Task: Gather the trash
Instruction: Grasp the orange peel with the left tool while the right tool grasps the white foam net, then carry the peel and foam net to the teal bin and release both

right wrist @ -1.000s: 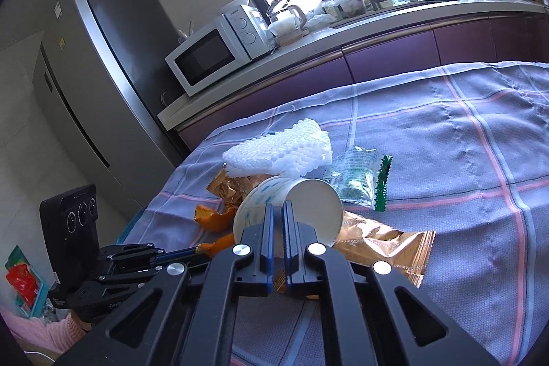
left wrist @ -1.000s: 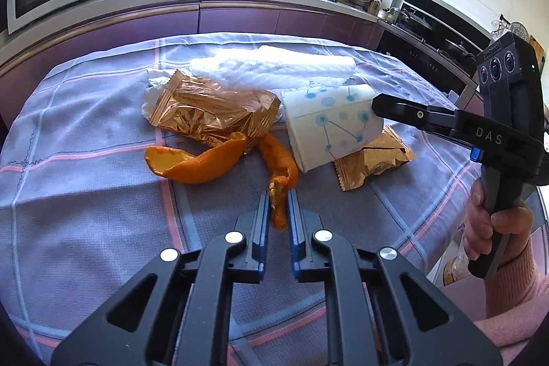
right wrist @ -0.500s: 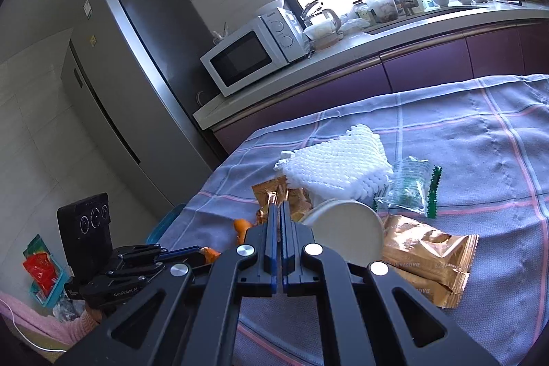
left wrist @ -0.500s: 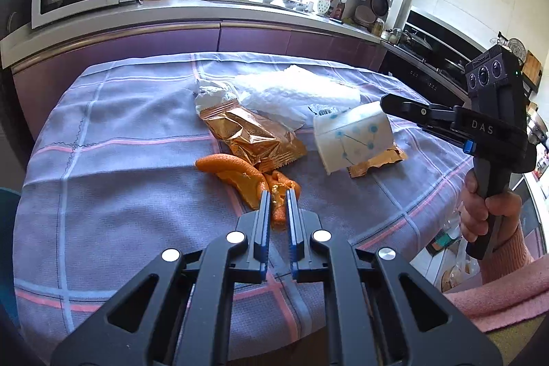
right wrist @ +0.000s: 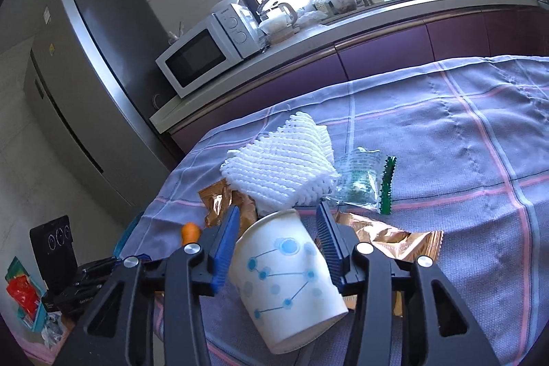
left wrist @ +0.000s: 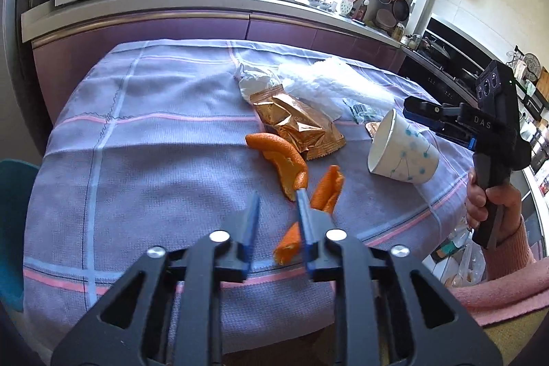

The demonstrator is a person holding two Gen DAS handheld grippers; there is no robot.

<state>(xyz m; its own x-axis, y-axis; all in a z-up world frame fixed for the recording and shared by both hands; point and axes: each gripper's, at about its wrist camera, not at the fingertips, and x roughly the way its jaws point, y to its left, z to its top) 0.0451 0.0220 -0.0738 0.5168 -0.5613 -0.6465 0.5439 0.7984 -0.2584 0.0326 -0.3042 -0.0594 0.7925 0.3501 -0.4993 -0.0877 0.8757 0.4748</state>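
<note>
The paper cup (left wrist: 403, 153) serves as the landmark; it is tipped over, mouth toward the middle of the purple checked tablecloth (left wrist: 154, 143), near the table's right edge in the left wrist view.

Far left of the cup, the left gripper (left wrist: 276, 199) has its jaws opening over the cloth. A strip of orange peel (left wrist: 290, 244) hangs between them, lying against the inner face of the right-hand finger (left wrist: 303, 211), while the other finger stands clear of it; the pads are not pressing on it from both sides. More orange peel (left wrist: 279, 156) lies just beyond the fingertips, left of the cup, with a gold snack wrapper (left wrist: 298, 126) touching it from behind. White foam netting (right wrist: 279, 168) lies behind the cup, and a clear packet with a green edge (right wrist: 367, 182) sits to the netting's right. A second gold wrapper (right wrist: 394, 240) lies under and right of the cup.

The right gripper (right wrist: 278, 215) is opening around the cup: the cup sits between the blue pads, a gap showing on each side.
</note>
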